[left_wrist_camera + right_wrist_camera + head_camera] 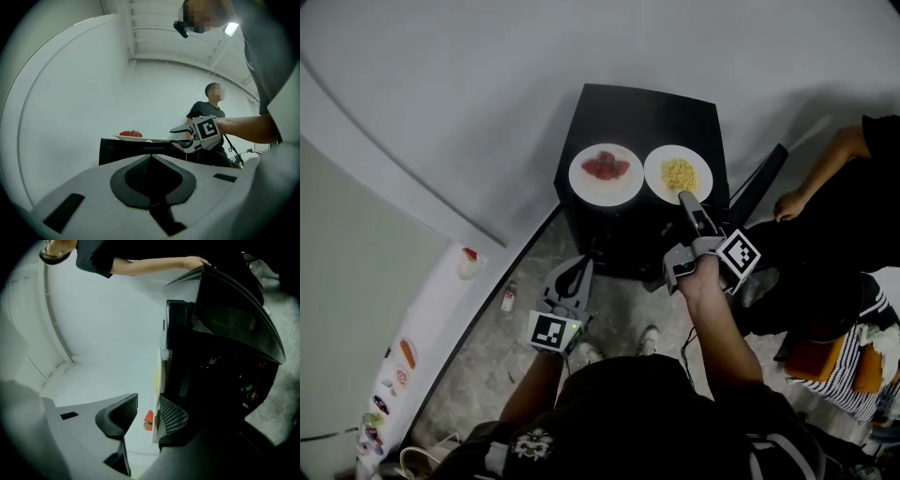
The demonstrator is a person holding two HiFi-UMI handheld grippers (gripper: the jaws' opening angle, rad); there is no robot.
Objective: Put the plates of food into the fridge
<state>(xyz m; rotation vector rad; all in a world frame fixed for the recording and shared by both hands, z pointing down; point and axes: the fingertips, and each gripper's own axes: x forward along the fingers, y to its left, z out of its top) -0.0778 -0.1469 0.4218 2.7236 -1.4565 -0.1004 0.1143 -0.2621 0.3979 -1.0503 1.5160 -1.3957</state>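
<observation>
Noodle plate (678,174) sits on the black worktop (637,108), at 3 o'clock of the strawberry plate (606,174). The two are just beside each other; can't tell if the rims touch. Step in hand, my read: take the noodle plate by its 6 o'clock rim. Right gripper (685,199) is at that rim with jaws wide apart. Its own view shows the rim edge-on between the jaws, close against one pad with the other pad well clear, so nothing is gripped yet. To do it well: go in a little deeper so both pads cover the rim and not just the lip. Keep one jaw above and one below, square to the plate, then close firmly. It will be a one-sided hold on a flat plate, so expect droop at 12 o'clock. Lift slow and level or the noodles slide. Mind the strawberry plate at 9 o'clock on the way up. Left gripper (579,272) hangs low off the worktop's 7 o'clock corner, jaws together, empty. It's free to prop the far rim or work the fridge (412,366), which stands at about 8 o'clock from the worktop. Its door looks closed from here, not certain. A person's hand (787,204) rests near the worktop's 3 o'clock side, so swing away from it.
</observation>
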